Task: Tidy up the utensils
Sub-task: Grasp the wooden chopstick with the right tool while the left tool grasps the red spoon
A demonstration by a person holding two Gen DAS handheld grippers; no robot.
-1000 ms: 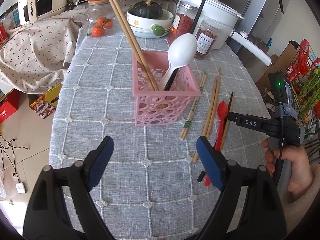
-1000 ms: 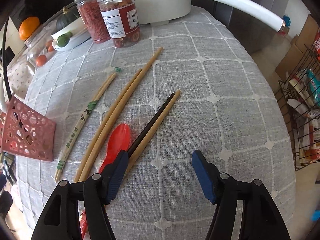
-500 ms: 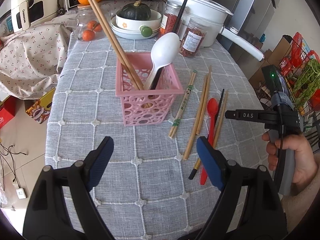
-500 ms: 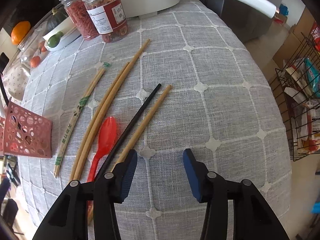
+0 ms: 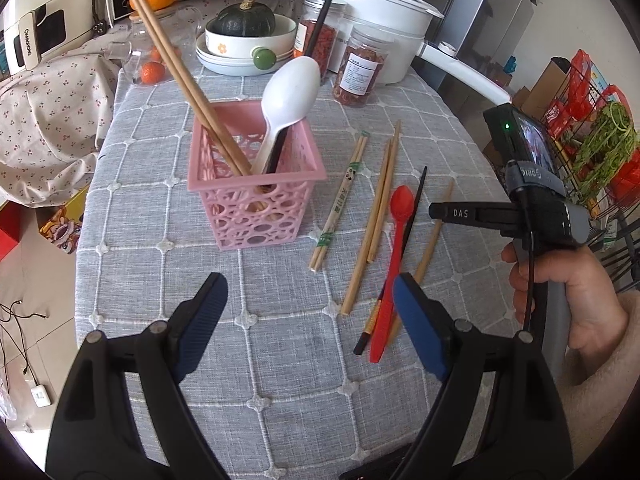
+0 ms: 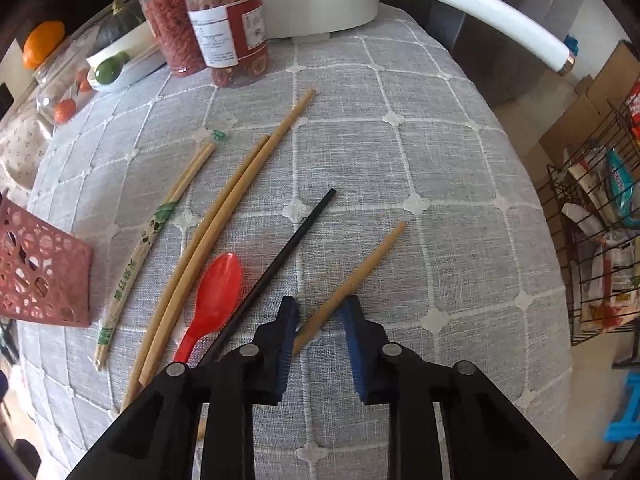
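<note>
A pink basket (image 5: 256,200) stands mid-table and holds a white spoon (image 5: 292,92), a wooden chopstick pair (image 5: 180,80) and a black stick. To its right lie wrapped chopsticks (image 6: 140,240), a long wooden pair (image 6: 224,220), a red spoon (image 6: 216,288), a black chopstick (image 6: 288,248) and a single wooden chopstick (image 6: 368,264). My right gripper (image 6: 320,312) points down at the cloth, its jaws closing on that single chopstick, which crosses slantwise between the pads. My left gripper (image 5: 308,284) hovers open and empty in front of the basket.
Two jars (image 6: 228,32) of dried food, a white pot with a long handle (image 6: 500,12) and a bowl with a green squash (image 5: 244,20) crowd the table's far end. The table edge drops off at the right, where a wire rack (image 6: 592,240) stands.
My right gripper's jaws have narrowed from wide apart to close around the single wooden chopstick, which has swung away from the black one. The left gripper stays open.
</note>
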